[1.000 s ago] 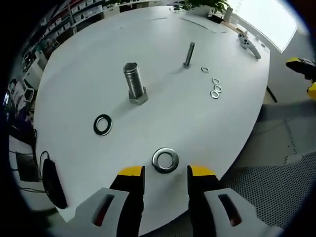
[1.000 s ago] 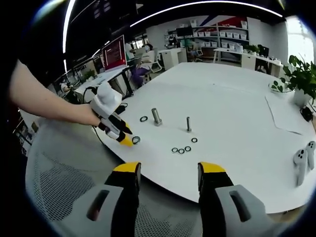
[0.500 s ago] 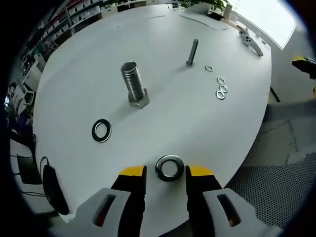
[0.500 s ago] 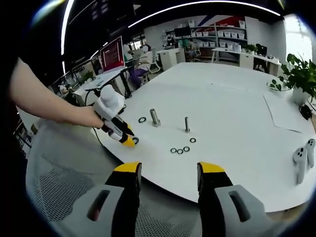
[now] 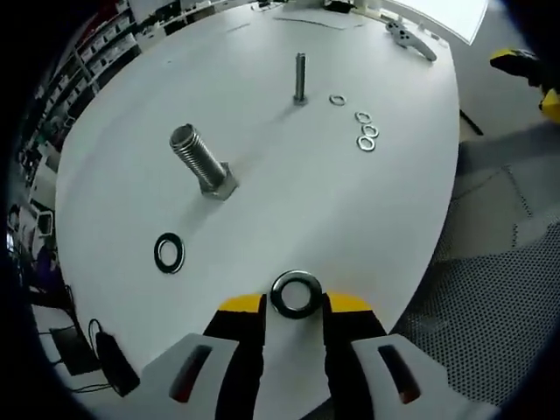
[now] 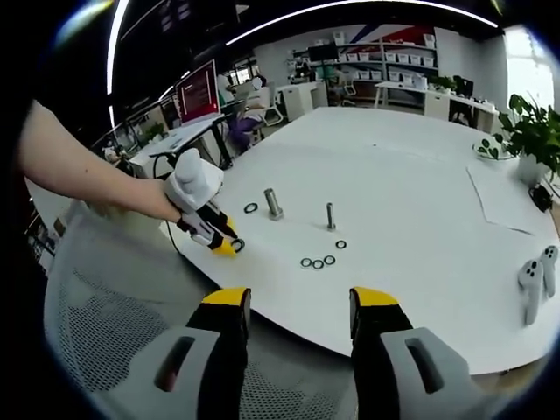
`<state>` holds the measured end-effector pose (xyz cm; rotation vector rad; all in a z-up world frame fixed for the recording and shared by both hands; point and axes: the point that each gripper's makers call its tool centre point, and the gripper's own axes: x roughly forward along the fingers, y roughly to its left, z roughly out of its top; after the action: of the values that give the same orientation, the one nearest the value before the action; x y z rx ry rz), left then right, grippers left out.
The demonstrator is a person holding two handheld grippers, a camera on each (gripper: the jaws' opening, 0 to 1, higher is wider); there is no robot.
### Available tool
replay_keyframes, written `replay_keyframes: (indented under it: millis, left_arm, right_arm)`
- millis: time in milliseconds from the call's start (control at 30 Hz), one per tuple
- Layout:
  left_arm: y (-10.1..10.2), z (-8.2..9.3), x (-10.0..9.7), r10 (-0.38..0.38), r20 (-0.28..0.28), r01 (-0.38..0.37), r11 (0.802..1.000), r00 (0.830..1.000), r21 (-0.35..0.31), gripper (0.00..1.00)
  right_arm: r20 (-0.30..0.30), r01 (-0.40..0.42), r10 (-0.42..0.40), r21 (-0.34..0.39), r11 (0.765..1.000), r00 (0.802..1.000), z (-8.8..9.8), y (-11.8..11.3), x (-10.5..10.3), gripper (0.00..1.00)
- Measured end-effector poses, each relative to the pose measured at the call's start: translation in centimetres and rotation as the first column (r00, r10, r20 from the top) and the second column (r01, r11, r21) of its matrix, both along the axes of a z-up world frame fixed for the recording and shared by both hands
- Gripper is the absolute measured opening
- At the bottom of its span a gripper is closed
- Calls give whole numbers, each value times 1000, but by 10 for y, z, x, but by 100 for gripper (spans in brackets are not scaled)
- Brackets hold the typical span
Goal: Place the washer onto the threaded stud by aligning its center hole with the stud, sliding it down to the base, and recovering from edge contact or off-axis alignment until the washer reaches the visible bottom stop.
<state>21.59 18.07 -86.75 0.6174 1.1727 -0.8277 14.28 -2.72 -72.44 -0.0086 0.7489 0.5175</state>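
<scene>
A large steel washer (image 5: 296, 293) lies flat near the white table's (image 5: 297, 210) front edge. My left gripper (image 5: 294, 306) has its yellow fingertips (image 5: 242, 305) closed in against the washer's two sides. Farther back stands the thick threaded stud (image 5: 201, 160) on its hex base, leaning in this view. The right gripper view shows the same stud (image 6: 274, 203) and the left gripper (image 6: 226, 247) held by a hand at the washer (image 6: 238, 245). My right gripper (image 6: 294, 302) stands open off the table's edge, with nothing between its fingers.
A black washer (image 5: 169, 252) lies left of the stud. A thin stud (image 5: 300, 78) stands farther back, with small washers (image 5: 366, 133) beside it. A white controller (image 5: 411, 39) rests at the far edge. A mesh chair (image 6: 105, 332) sits below the table edge.
My left gripper has moved forward around the steel washer, and its jaws have narrowed onto the washer's sides. The right gripper has stayed open and almost still.
</scene>
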Motion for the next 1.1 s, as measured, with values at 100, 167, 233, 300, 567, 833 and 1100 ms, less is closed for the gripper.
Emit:
replay_keyframes:
  millis: [100,167,233,300,567,833,1100]
  left_arm:
    - [3,0,-1,5,-4,-5,1000,1000,0,21]
    - [5,-1,0,10,-6,-10,1000,1000,4,21]
    - [8,-1,-1,5,-13,-5,1000,1000,14,21]
    - [13,-1,-1,4,-20,-4,1000,1000,25,21]
    - [13,-2,-2,-20,-67,26,996,998,82,25]
    - [11,-1,-7,-45,-123,64,986,991,156,31]
    - [11,-1,-7,-32,-103,48,987,994,154,29]
  right_arm:
    - [-4,5,-5,0,1000,1000,-1,-1,0,48]
    - [-4,10,-10,2,1000,1000,0,-1,0,48]
    - [-6,12,-12,1,1000,1000,-1,-2,0,48]
    - [-8,11,-11,0,1000,1000,-1,-2,-1,48]
    - [-1,25,-25,7,1000,1000,0,-3,0,48]
    - [-3,27,-27,15,1000,1000,0,-3,0,49]
    - [7,30,-31,20,999,1000,2,-3,1,49]
